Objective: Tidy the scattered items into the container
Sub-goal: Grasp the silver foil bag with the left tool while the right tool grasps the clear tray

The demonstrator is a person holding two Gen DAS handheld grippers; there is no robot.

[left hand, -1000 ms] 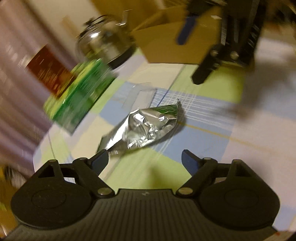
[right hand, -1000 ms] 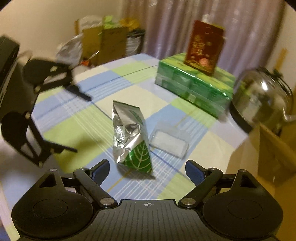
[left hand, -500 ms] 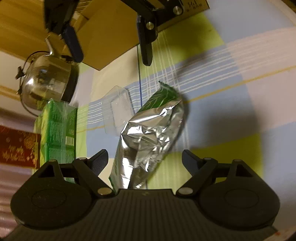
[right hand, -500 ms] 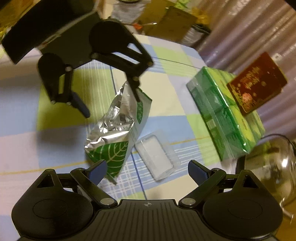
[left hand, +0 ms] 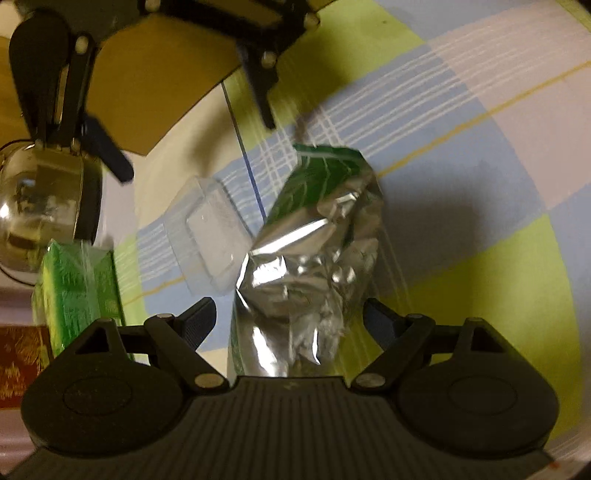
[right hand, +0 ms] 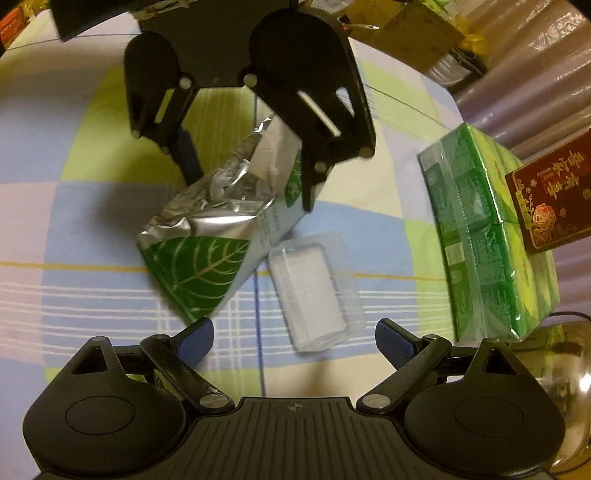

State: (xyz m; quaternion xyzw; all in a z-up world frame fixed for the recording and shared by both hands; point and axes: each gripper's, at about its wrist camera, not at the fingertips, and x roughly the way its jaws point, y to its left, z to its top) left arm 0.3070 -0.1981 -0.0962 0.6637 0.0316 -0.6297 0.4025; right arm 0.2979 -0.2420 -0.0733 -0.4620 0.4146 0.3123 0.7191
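Note:
A crumpled silver foil pouch with a green leaf print lies on the checked tablecloth. My left gripper is open with its fingers on either side of the pouch's silver end. In the right wrist view the pouch lies between the left gripper and my right gripper, which is open and empty. A clear plastic tray lies beside the pouch, just ahead of the right gripper; it also shows in the left wrist view. A cardboard box stands at the far side.
A green shrink-wrapped pack with a dark red box on top stands at the right. A shiny metal kettle stands near the cardboard box. Bags and boxes sit beyond the table edge.
My left gripper has come down over the pouch, so its open fingers now straddle the silver end. My right gripper has moved closer to the clear tray and the pouch.

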